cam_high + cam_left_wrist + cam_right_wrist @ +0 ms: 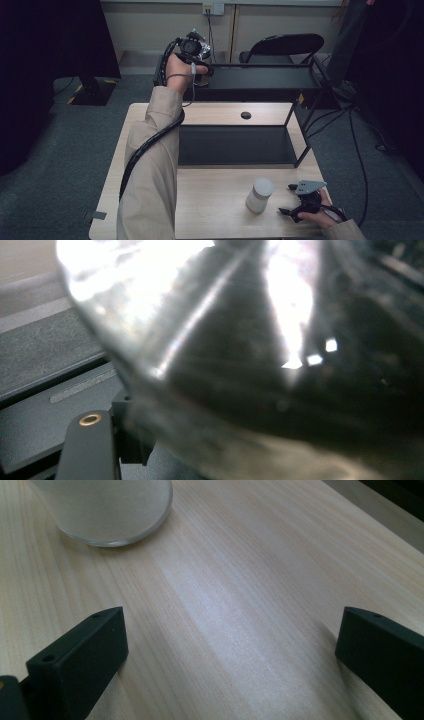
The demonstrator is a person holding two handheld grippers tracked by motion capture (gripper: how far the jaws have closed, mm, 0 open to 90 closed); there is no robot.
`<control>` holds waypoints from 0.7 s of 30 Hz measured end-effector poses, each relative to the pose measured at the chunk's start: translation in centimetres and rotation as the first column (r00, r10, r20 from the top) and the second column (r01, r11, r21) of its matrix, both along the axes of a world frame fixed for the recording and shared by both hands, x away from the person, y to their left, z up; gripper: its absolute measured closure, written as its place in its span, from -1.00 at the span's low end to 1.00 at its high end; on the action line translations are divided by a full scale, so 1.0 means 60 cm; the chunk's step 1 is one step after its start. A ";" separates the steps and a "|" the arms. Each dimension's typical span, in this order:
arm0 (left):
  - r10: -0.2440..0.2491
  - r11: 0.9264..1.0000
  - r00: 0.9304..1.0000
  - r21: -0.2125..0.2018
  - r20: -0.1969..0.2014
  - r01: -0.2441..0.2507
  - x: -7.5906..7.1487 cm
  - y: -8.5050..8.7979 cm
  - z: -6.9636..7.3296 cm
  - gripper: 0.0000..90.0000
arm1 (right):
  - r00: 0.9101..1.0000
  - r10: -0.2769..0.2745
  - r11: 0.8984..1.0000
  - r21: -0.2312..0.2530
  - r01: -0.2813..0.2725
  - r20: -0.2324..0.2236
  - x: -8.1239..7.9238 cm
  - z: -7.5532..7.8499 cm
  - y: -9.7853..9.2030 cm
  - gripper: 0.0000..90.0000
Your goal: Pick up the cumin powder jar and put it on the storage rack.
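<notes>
- The left gripper [196, 50] is raised over the top level of the black shelf [260, 77] at the far side of the table [220, 112]
- Its jaws are clamped on a clear glass [210, 340]; in the left gripper view the glass sits right against the camera, blurred and full of bright glare
- Whether anything is inside that glass cannot be told; its wall looks see-through and dark behind
- In the high view the glass [202, 50] shows as a small glinting shape at the gripper, above the left end of the shelf's top level
- The right gripper [292, 200] lies low on the near right part of the table, its jaws wide apart with bare wood between them
- A white frosted jar [259, 195] with a lid stands upright on the table just beside the right gripper, to its left, not touching it
- In the right gripper view the round base of the jar [107, 510] rests flat on the wood ahead of the jaws
- The jar's wall is cloudy, so its contents cannot be made out
- The lower level of the shelf [232, 145] is a dark flat tray behind the jar
</notes>
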State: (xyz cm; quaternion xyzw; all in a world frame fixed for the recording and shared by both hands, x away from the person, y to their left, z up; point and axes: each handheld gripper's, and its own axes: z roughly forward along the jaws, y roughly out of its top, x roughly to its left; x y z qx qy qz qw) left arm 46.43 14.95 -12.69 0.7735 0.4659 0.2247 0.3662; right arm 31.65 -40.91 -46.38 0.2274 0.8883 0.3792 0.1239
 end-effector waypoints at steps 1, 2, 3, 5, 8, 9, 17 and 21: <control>0.001 1.000 1.000 0.000 0.000 -0.001 0.000 0.000 0.000 -0.33 | 1.000 0.000 1.000 0.000 0.000 0.000 0.000 0.000 0.000 -1.00; 0.005 1.000 1.000 -0.006 -0.001 -0.005 0.000 0.000 -0.001 -0.34 | 1.000 0.000 1.000 0.000 0.000 0.000 0.000 0.000 0.000 -1.00; 0.004 1.000 1.000 -0.005 0.001 -0.004 -0.001 0.000 -0.001 -0.34 | 1.000 0.000 1.000 0.000 0.000 0.000 0.000 0.000 0.000 -1.00; 0.005 1.000 1.000 -0.004 0.008 -0.005 -0.003 0.000 -0.002 -0.34 | 1.000 0.000 1.000 0.000 0.000 0.000 0.000 0.000 0.000 -1.00; 0.020 1.000 1.000 -0.016 0.013 -0.020 -0.008 0.002 -0.002 -0.45 | 1.000 0.000 1.000 0.000 0.000 0.000 0.000 0.000 0.000 -1.00; 0.022 1.000 1.000 -0.011 0.016 -0.022 -0.011 0.003 -0.001 -0.49 | 1.000 0.000 1.000 0.000 0.000 0.000 0.000 0.000 0.000 -1.00; 0.021 1.000 0.999 -0.013 0.024 -0.021 -0.036 0.010 0.004 -0.82 | 1.000 0.000 1.000 0.000 0.000 0.000 0.000 0.000 0.000 -1.00; 0.010 1.000 0.999 0.005 0.033 -0.010 -0.050 0.012 0.002 -0.99 | 1.000 0.000 1.000 0.001 0.000 0.000 0.000 0.000 0.000 -1.00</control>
